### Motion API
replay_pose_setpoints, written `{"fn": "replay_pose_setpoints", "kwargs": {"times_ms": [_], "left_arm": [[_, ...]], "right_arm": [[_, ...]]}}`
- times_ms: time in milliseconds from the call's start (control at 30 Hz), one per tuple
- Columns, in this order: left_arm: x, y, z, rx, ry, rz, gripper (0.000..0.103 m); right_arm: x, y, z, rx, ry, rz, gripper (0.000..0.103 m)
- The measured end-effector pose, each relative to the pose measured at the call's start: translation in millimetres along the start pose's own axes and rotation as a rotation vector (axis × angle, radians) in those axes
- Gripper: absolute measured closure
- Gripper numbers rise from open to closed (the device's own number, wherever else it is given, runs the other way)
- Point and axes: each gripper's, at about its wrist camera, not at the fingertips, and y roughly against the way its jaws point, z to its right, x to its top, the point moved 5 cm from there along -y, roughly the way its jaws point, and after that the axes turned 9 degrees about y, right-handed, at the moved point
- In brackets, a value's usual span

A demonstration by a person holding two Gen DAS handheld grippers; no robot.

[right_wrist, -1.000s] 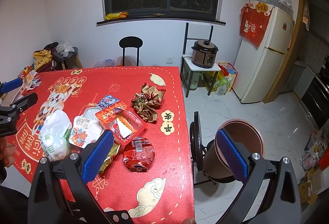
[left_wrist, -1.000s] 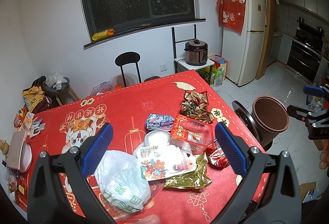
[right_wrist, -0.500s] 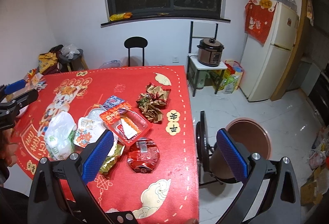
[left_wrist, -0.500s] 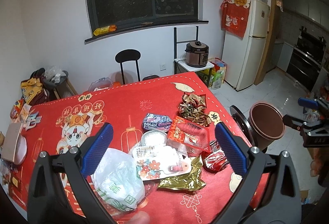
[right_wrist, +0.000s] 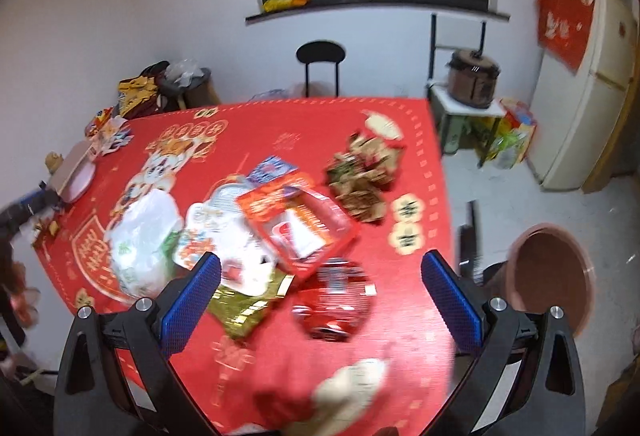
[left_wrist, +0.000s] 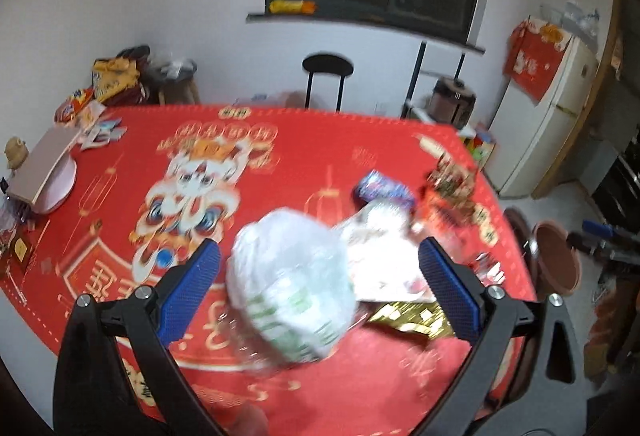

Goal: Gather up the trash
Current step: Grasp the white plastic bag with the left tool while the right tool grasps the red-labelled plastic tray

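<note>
Trash lies on the red tablecloth (left_wrist: 280, 163): a white plastic bag (left_wrist: 292, 280) (right_wrist: 142, 240), a gold foil wrapper (left_wrist: 412, 316) (right_wrist: 244, 302), a red plastic tray (right_wrist: 300, 220), a crushed red can (right_wrist: 334, 300), a blue wrapper (left_wrist: 382, 189) and crumpled gold-red paper (right_wrist: 362, 175). My left gripper (left_wrist: 318, 288) is open above the white bag. My right gripper (right_wrist: 320, 300) is open above the crushed can. A brown bin (right_wrist: 554, 272) stands on the floor right of the table; it also shows in the left wrist view (left_wrist: 558, 262).
A pink box on a plate (left_wrist: 44, 171) and small items sit at the table's left end. A black chair (right_wrist: 322, 53) stands behind the table. A rice cooker (right_wrist: 474, 75) on a stand and a fridge (right_wrist: 588, 91) are at the right.
Both views have swung left and lower toward the table, with motion blur. The left gripper now hovers closer over the white bag; the right gripper is closer over the can.
</note>
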Motion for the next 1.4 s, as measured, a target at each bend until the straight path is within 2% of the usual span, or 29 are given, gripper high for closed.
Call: {"fn": "replay_pose_setpoints", "kwargs": {"times_ms": [100, 167, 333, 567, 700, 800, 867, 933, 1000, 1067, 1133, 1200, 1233, 1300, 1400], "left_arm": [[-5.7, -17.6, -15.2, -0.008, -0.003, -0.047, 0.006], [-11.9, -30.9, -26.0, -0.045, 0.018, -0.084, 0.006], [-33.5, -66.6, -36.9, -0.144, 0.053, -0.216, 0.006], [-49.7, -109.2, -63.1, -0.229, 0.15, -0.343, 0.006], [-60.9, -132.3, -68.0, -0.224, 0.183, -0.421, 0.007], [-67.2, -145.1, -69.2, -0.242, 0.216, -0.46, 0.007], [-71.0, -151.1, -66.8, -0.246, 0.218, -0.477, 0.007], [-74.0, -156.0, -65.0, -0.242, 0.21, -0.493, 0.012], [-76.1, -159.5, -64.0, -0.24, 0.206, -0.511, 0.026], [-75.9, -162.4, -66.6, -0.236, 0.219, -0.522, 0.032], [-73.2, -162.4, -68.3, -0.244, 0.226, -0.518, 0.041], [-72.3, -160.7, -69.6, -0.252, 0.227, -0.515, 0.053], [-72.5, -160.8, -70.5, -0.26, 0.232, -0.522, 0.055], [-72.2, -159.9, -74.6, -0.281, 0.262, -0.532, 0.066], [-65.7, -153.9, -81.3, -0.309, 0.296, -0.511, 0.078]], "right_arm": [[-0.1, -20.4, -19.0, -0.043, 0.014, -0.037, 0.004], [-0.8, -34.2, -28.5, -0.089, 0.014, -0.074, 0.004], [0.1, -57.0, -43.9, -0.061, -0.079, -0.106, 0.004], [0.1, -75.9, -72.7, -0.058, -0.105, -0.114, 0.004], [-6.1, -79.9, -78.1, -0.037, -0.122, -0.131, 0.004], [-7.8, -80.4, -80.7, -0.066, -0.067, -0.128, 0.004], [-6.8, -82.9, -80.4, -0.1, 0.014, -0.115, 0.005], [-5.9, -87.7, -78.1, -0.121, 0.07, -0.116, 0.006], [-3.9, -97.4, -73.3, -0.118, 0.108, -0.125, 0.014], [0.1, -109.0, -67.5, -0.111, 0.122, -0.14, 0.029], [3.4, -119.3, -63.3, -0.106, 0.132, -0.146, 0.033], [5.6, -131.0, -62.2, -0.106, 0.152, -0.157, 0.036], [6.0, -138.5, -62.4, -0.1, 0.164, -0.168, 0.037], [7.2, -152.6, -61.8, -0.081, 0.169, -0.185, 0.038], [9.1, -171.0, -57.3, -0.067, 0.147, -0.203, 0.038]]}}
